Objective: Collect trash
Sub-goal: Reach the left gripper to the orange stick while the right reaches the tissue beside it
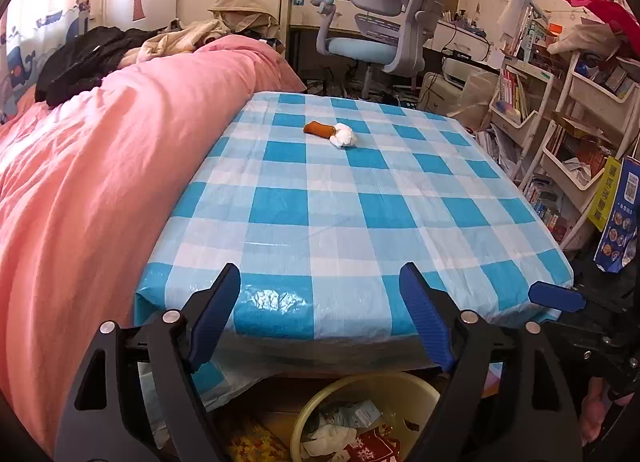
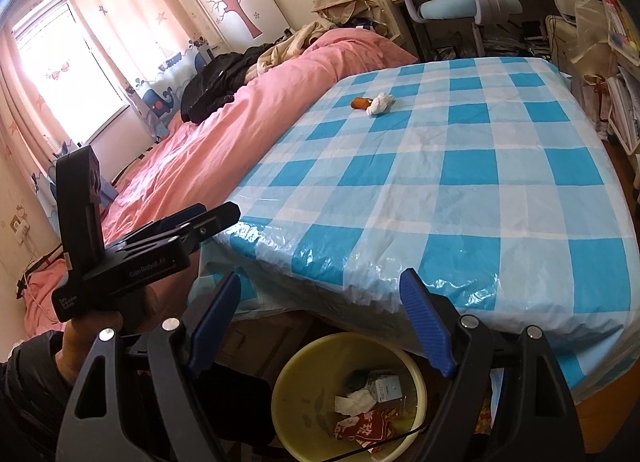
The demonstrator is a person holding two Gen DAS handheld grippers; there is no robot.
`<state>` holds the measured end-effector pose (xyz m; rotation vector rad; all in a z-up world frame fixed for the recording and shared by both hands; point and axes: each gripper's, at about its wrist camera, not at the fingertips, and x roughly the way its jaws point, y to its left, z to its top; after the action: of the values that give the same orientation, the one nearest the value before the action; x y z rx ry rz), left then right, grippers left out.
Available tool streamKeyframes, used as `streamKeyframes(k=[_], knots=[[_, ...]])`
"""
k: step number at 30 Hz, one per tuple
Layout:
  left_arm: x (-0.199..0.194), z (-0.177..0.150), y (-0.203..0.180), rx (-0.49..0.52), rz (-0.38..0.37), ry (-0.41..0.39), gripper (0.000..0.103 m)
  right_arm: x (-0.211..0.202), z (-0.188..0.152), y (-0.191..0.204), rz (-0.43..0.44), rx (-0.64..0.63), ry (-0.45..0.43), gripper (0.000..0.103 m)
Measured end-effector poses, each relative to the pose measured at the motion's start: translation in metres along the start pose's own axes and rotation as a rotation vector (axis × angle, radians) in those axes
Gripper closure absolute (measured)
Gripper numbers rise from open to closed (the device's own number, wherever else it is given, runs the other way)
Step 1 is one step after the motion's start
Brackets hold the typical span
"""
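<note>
in the left wrist view, the left gripper [image 1: 320, 314] sits at the bottom of the frame with its blue fingers [image 1: 216, 314] wide apart and nothing between them. past it, in the upper middle, a white paper ball [image 1: 343, 135] lies touching a small brown piece [image 1: 318, 128] on the blue checked table [image 1: 320, 201]. a yellow bin [image 1: 360, 418] with trash inside is at the bottom. in the right wrist view, the right gripper [image 2: 320, 316] is also spread apart and empty, above the bin [image 2: 348, 394]. the paper ball [image 2: 380, 104] lies on the table in the upper middle.
</note>
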<state>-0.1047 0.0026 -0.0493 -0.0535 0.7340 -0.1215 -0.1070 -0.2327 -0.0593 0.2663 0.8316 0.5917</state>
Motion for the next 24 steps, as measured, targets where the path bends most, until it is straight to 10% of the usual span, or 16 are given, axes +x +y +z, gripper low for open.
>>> streamKeyframes(k=[24], knots=[[0.135, 0.131, 0.038, -0.214, -0.042, 0.041, 0.022, 0.117, 0.14, -0.031, -0.159, -0.134, 0.01, 0.033]])
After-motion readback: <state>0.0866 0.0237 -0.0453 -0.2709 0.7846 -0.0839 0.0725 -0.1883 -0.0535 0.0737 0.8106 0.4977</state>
